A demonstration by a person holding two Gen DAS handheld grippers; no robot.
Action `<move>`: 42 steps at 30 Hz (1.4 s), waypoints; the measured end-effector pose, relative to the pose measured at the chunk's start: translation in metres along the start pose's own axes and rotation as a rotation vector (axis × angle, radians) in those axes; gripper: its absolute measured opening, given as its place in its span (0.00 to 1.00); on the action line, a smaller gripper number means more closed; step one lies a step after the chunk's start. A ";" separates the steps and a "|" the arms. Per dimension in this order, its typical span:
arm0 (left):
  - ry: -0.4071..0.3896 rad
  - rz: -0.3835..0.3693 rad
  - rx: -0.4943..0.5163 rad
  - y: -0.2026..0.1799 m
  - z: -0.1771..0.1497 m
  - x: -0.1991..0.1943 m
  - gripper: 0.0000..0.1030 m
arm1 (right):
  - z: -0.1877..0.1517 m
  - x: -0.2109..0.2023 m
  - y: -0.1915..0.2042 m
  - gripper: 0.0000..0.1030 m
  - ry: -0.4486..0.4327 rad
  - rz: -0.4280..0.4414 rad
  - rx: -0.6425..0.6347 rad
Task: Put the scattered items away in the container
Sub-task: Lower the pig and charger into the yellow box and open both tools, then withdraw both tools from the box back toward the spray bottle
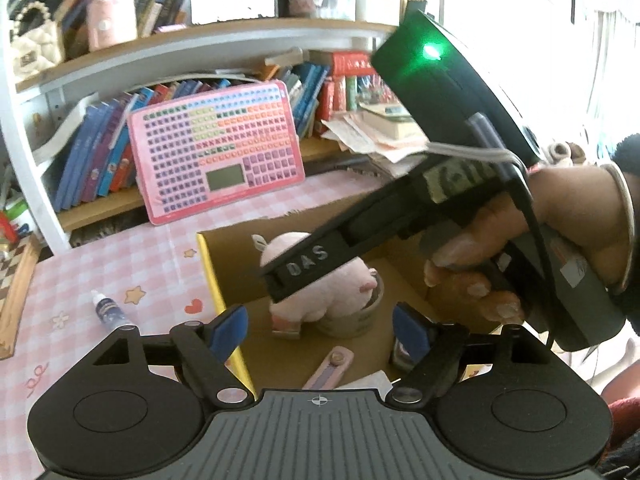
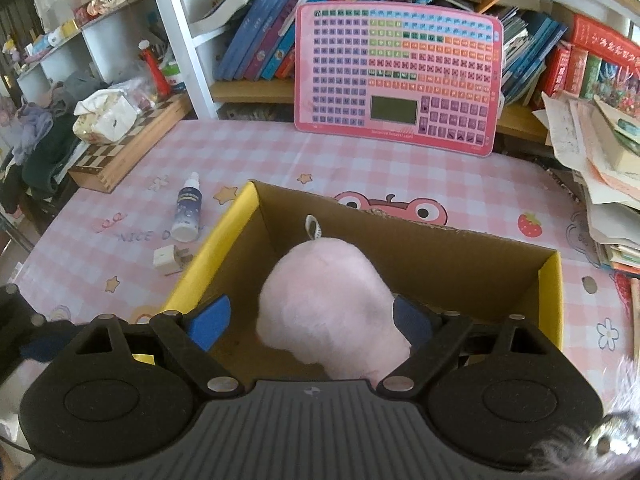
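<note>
Partly done. In box (image 2: 404, 240), frame centre: plush (image 2: 324, 304), knife (image 1: 328, 368), tape roll (image 1: 352, 320). Left on table (image 2: 360, 160), frame left: bottle (image 2: 188, 208), plug (image 2: 166, 258). Right gripper (image 2: 310, 318) spread around plush, possibly releasing. Left gripper (image 1: 320, 330) spread, empty.

A plush toy (image 2: 328, 304) sits in the box (image 2: 554, 300); a bottle (image 2: 188, 210) lies left of it.

Pink plush toy (image 1: 316, 280) inside cardboard box (image 1: 216, 280)
</note>
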State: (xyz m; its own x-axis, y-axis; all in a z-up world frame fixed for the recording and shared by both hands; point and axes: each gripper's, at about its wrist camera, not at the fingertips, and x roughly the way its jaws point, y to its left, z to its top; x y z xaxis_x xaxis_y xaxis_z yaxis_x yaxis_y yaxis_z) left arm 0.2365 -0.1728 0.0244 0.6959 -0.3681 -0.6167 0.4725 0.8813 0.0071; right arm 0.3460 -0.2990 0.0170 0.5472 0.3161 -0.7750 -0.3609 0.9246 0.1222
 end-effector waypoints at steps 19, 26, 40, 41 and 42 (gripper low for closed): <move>-0.057 -0.035 -0.002 0.049 -0.045 -0.080 0.82 | -0.043 -0.060 0.077 0.91 -0.117 -0.134 0.026; -0.044 -0.061 -0.015 0.067 -0.064 -0.105 0.82 | -0.068 -0.082 0.113 0.91 -0.171 -0.193 0.046; -0.023 -0.131 0.020 0.081 -0.100 -0.139 0.82 | -0.124 -0.122 0.154 0.92 -0.227 -0.351 0.120; -0.020 -0.132 0.019 0.083 -0.102 -0.141 0.82 | -0.129 -0.123 0.159 0.92 -0.235 -0.374 0.111; -0.017 -0.132 0.017 0.085 -0.105 -0.143 0.82 | -0.133 -0.125 0.164 0.93 -0.241 -0.394 0.103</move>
State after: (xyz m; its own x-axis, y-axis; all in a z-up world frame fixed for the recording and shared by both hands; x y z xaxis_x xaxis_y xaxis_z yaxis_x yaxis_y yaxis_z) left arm 0.1199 -0.0142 0.0304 0.6360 -0.4855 -0.5998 0.5697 0.8197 -0.0594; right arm 0.1180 -0.2149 0.0510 0.7914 -0.0337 -0.6103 -0.0208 0.9964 -0.0821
